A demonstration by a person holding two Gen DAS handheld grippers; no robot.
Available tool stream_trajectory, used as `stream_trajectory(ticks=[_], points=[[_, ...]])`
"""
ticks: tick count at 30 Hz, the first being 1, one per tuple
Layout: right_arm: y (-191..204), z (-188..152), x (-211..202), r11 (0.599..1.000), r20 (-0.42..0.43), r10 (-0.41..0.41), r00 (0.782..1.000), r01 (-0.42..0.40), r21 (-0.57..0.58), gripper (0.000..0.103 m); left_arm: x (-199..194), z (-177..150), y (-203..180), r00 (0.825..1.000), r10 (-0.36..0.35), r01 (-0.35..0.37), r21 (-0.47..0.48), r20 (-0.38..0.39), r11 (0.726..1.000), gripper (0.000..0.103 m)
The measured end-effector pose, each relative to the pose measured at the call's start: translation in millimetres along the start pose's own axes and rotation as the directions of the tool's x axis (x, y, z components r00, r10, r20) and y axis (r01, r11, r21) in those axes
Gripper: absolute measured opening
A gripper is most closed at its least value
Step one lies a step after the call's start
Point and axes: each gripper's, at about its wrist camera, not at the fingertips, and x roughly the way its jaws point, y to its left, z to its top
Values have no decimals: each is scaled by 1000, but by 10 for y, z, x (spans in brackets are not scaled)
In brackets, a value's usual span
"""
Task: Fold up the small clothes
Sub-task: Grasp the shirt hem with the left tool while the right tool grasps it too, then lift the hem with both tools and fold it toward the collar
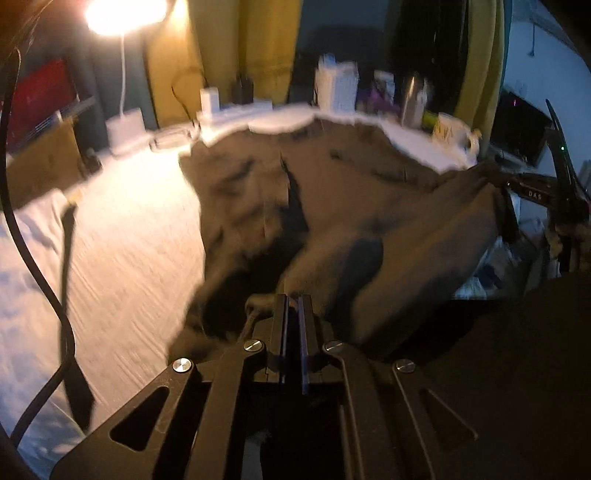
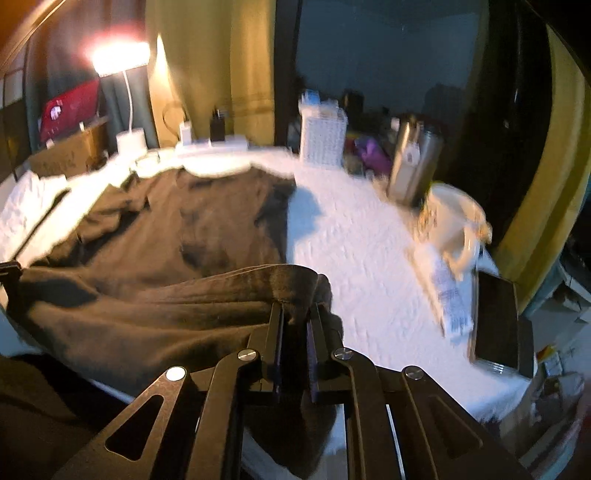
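Both grippers pinch the near hem of the brown shirt (image 2: 155, 221): the left gripper (image 1: 293, 301) at one corner, the right gripper (image 2: 295, 312) at the other, over the white table (image 2: 362, 236).

Garment (image 2: 166, 221): dark brown, plain. Tabletop (image 2: 362, 251) cover: white, textured. Both tools (image 1: 293, 306) (image 2: 295, 317): black, silver screws. Curtain (image 2: 210, 74), upper left: mustard yellow. Basket (image 2: 323, 138): white weave. Flask (image 2: 413, 158): steel grey. Lamp (image 1: 123, 14): white, warm glow.

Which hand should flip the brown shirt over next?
Probably the right hand-held gripper: it pinches the near edge of the brown shirt, with bare white cloth beside it. The left hand-held gripper also grips fabric.
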Motion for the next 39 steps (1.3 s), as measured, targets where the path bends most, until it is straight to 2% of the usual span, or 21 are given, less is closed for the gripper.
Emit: stream_trajectory(ticks=[2,6,7,8,10,12,16,17,18,19,22,30,34,39], points=[[-15,-100,80,1000,-31,4,1000,-3,8,10,50,-59,23,999,-6,6,-12,-39,1000,4],[-38,-205,110,999,-43,15,999,-13,32,10,-3,15,73,999,-26,24,-41,-46,999,8],[-37,-206,101,999,-37,15,999,-13,34,10,-29,56,101,999,-36,34,-58,-32,998,20],[-35,-199,95,999,-34,15,999,-14,34,10,-47,68,111,999,-43,41,-67,-23,997,44],[-38,-187,97,999,-31,19,999,-18,35,10,-36,104,94,999,-51,50,-71,-8,996,70],[-45,-185,114,999,-33,24,999,-23,40,10,50,129,55,999,-54,53,-52,-6,997,70],[-72,-201,152,998,-36,40,999,-38,59,11,313,146,70,999,-9,7,-42,-49,999,69],[-79,-207,161,997,-39,42,998,-40,62,11,346,148,58,999,0,-1,-33,-43,999,64],[-89,-211,172,997,-40,44,998,-41,67,11,373,151,40,999,12,-13,-16,-46,1000,53],[-97,-213,186,996,-40,46,998,-43,72,11,398,151,31,998,22,-22,-5,-56,1000,29],[-89,-217,254,997,-45,45,998,-42,68,13,388,148,0,998,21,-20,17,-54,1000,13],[-97,-214,329,994,-21,74,997,-72,82,14,46,275,-98,998,46,-48,41,50,998,11],[-89,-181,193,995,4,76,997,-76,66,7,-114,374,-126,993,50,-54,42,104,998,11],[-70,-42,-67,996,74,68,995,-73,55,6,-272,451,-132,986,54,-60,34,156,998,11]])
